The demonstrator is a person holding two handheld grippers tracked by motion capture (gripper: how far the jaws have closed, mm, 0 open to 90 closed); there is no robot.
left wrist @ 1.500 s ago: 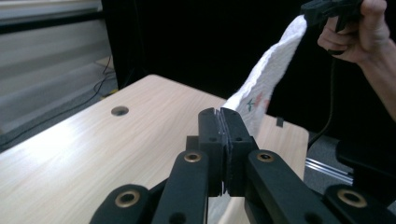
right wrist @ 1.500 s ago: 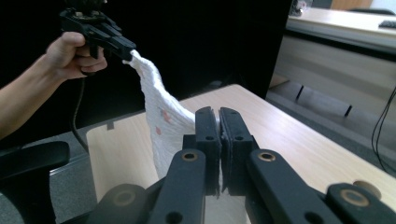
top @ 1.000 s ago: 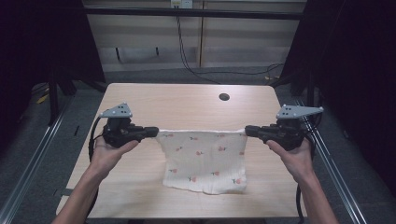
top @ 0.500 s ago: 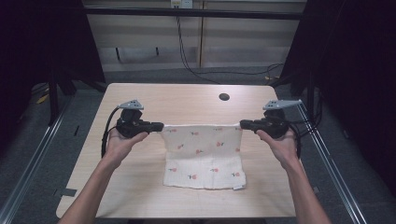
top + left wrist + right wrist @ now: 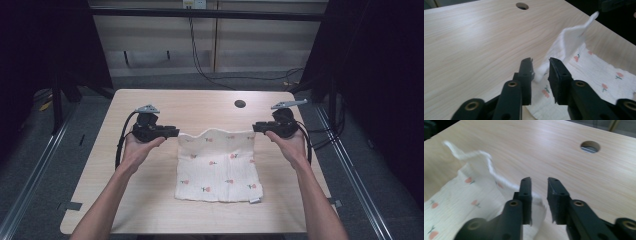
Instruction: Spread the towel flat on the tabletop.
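Cloth: a white cloth (image 5: 217,165) printed with small red flowers lies on the counter (image 5: 150,100), roughly in the middle between the two hands, its near edge flat and its far edge lifted a little and wavy.
Far corners: in the left gripper view the cloth (image 5: 584,65) stands up in a loose peak toward its far right corner; in the right gripper view the cloth (image 5: 471,190) is rumpled, with a thin strip of edge raised off the wood.
Left hand-held gripper: the left hand-held gripper (image 5: 172,132) sits low over the counter at the cloth's far left corner, held from below by the left hand (image 5: 140,147). Its jaws have just been opening – in its own view (image 5: 541,68) they stand a little apart, with the cloth's corner in the gap, and the pads do not press on it.
Right hand-held gripper: the right hand-held gripper (image 5: 256,128) is at the far right corner, held by the right hand (image 5: 290,142). Its jaws too have just been opening – in its own view (image 5: 539,187) they are parted by a narrow gap, the cloth's corner lying by the left jaw and not pinched.
Counter: pale wood, with a round hole (image 5: 240,104) near its far edge, well beyond the cloth.
Cables: a black cable (image 5: 120,145) loops from the left hand-held gripper down beside the wrist.
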